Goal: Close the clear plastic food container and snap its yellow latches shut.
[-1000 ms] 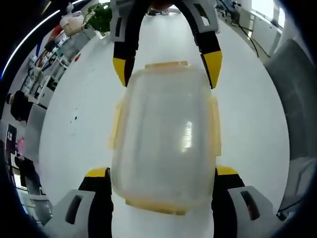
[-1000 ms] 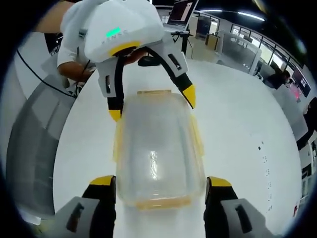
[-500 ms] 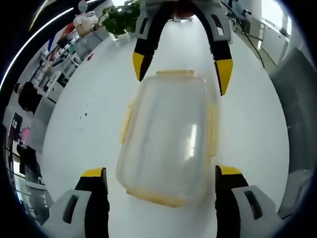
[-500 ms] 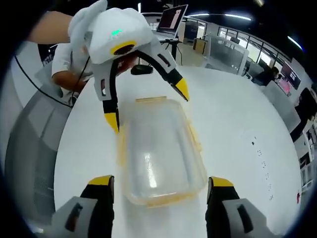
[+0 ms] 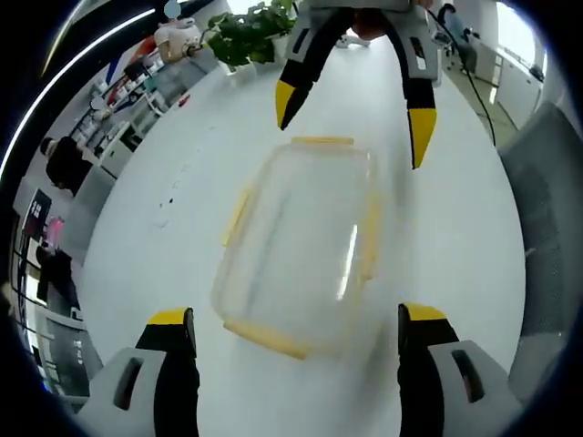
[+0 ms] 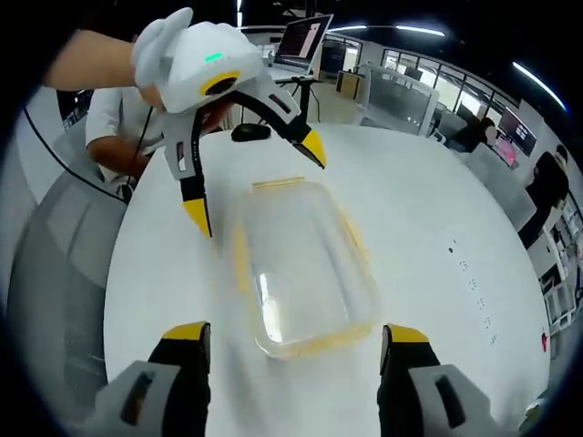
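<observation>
Now the clear container (image 5: 305, 246) lies on the white table (image 5: 455, 246), lid on, its yellow latches (image 5: 239, 216) along the rim, between the two grippers and touched by neither. Left gripper (image 5: 296, 323) faces it with jaws spread wide and empty. Right gripper (image 6: 291, 339) does the same from the opposite end, jaws wide apart, holding nothing.

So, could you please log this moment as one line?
container: closed, on table | left gripper: open, off it | right gripper: open, off it
</observation>
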A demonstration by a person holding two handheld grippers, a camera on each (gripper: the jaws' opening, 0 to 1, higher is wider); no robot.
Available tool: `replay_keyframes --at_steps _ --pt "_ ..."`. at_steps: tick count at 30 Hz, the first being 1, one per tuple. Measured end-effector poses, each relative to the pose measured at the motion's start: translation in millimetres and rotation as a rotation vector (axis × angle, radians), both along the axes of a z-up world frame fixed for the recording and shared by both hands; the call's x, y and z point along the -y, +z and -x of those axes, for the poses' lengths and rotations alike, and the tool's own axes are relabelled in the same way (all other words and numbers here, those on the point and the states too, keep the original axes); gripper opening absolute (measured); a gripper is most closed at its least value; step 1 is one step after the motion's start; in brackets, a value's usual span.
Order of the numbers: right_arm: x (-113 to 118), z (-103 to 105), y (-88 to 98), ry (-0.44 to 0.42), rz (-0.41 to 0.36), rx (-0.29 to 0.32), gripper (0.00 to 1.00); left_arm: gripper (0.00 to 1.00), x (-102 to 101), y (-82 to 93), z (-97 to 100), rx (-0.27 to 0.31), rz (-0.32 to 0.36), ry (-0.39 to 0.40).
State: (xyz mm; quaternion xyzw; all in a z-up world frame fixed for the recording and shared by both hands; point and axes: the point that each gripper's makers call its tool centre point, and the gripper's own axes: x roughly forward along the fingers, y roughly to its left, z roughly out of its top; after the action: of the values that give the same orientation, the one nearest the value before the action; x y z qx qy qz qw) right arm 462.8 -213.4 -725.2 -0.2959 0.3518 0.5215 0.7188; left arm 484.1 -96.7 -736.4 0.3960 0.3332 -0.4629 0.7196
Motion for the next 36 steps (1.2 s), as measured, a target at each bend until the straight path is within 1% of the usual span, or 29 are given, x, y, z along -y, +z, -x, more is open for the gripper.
replay_keyframes --at_steps 11,15,28,31,35,36 --pt "4.8 18.5 3.8 -0.043 -0.012 0.007 0.75 0.91 -4.1 8.5 14.5 0.004 0.038 0.045" --pt "6.1 25.6 4.8 -0.059 -0.017 0.008 0.75 0.92 -4.7 9.4 23.8 -0.012 0.063 0.061" --pt "13.7 42.9 15.7 -0.121 -0.053 0.021 0.74 0.92 -11.0 17.9 43.3 -0.009 0.114 0.115" --pt "12.8 47.3 17.9 -0.135 -0.069 0.024 0.74 0.92 -10.6 19.9 50.1 -0.011 0.139 0.128" --pt "12.0 54.5 19.7 -0.156 -0.088 0.027 0.75 0.92 -11.2 20.4 58.8 -0.016 0.155 0.137" --pt "12.2 56.1 19.6 -0.158 -0.087 0.029 0.75 0.92 -9.9 21.1 62.0 -0.021 0.169 0.141"
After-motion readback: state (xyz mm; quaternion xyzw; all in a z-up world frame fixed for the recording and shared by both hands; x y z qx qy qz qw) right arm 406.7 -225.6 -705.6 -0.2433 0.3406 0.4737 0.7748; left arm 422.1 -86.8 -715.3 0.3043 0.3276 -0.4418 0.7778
